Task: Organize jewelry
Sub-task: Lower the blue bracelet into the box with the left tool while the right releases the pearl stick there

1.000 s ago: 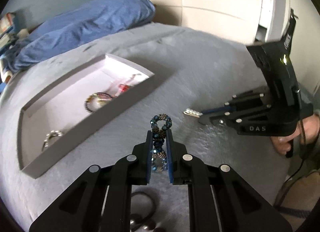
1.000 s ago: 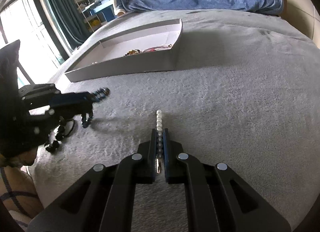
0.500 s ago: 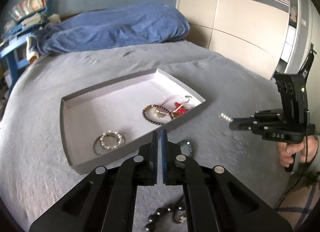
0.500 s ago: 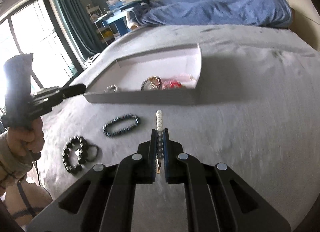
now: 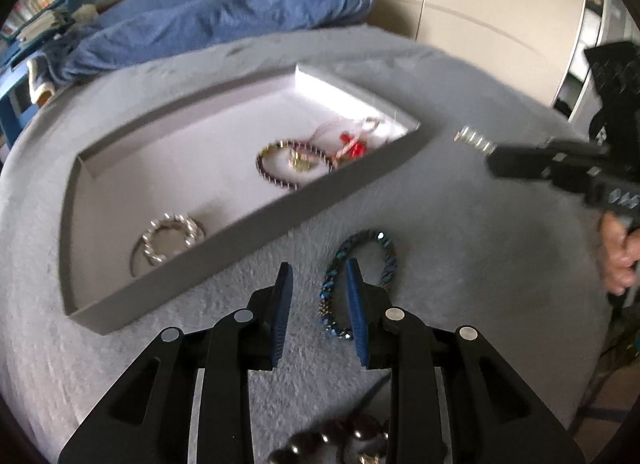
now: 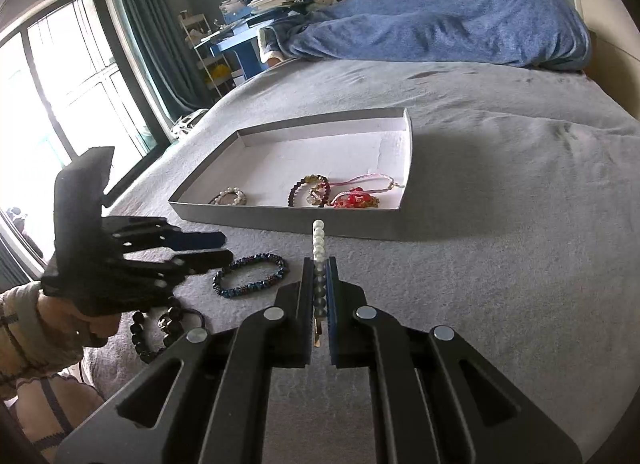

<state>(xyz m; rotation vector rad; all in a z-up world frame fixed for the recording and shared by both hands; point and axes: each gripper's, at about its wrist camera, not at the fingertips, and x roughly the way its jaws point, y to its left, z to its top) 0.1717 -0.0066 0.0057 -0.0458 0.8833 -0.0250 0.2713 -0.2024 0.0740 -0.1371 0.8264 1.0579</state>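
Observation:
A shallow grey tray [image 5: 248, 232] [image 6: 280, 220] lies on the grey bed and holds a pearl bracelet [image 5: 170, 236], a dark beaded bracelet [image 5: 296, 162] and a red-charm cord bracelet [image 5: 354, 142]. My left gripper [image 5: 318, 276] is open, just above a blue beaded bracelet [image 5: 360, 276] [image 6: 252, 274] that lies on the bed in front of the tray. My right gripper [image 6: 319, 264] is shut on a pearl hair clip [image 6: 319, 240] [image 5: 474, 140], held in the air off the tray's near right corner.
A black beaded bracelet [image 6: 154, 328] [image 5: 340, 440] with a hair tie lies near the bed's front edge. A blue blanket [image 6: 440, 24] is heaped at the bed's far end. A wardrobe [image 5: 480, 4] stands beyond the bed, a window [image 6: 52, 84] to the left.
My left gripper let go of the blue beaded bracelet, which now lies on the bed, and its fingers have opened wide. My right gripper rose with the pearl clip and moved toward the tray.

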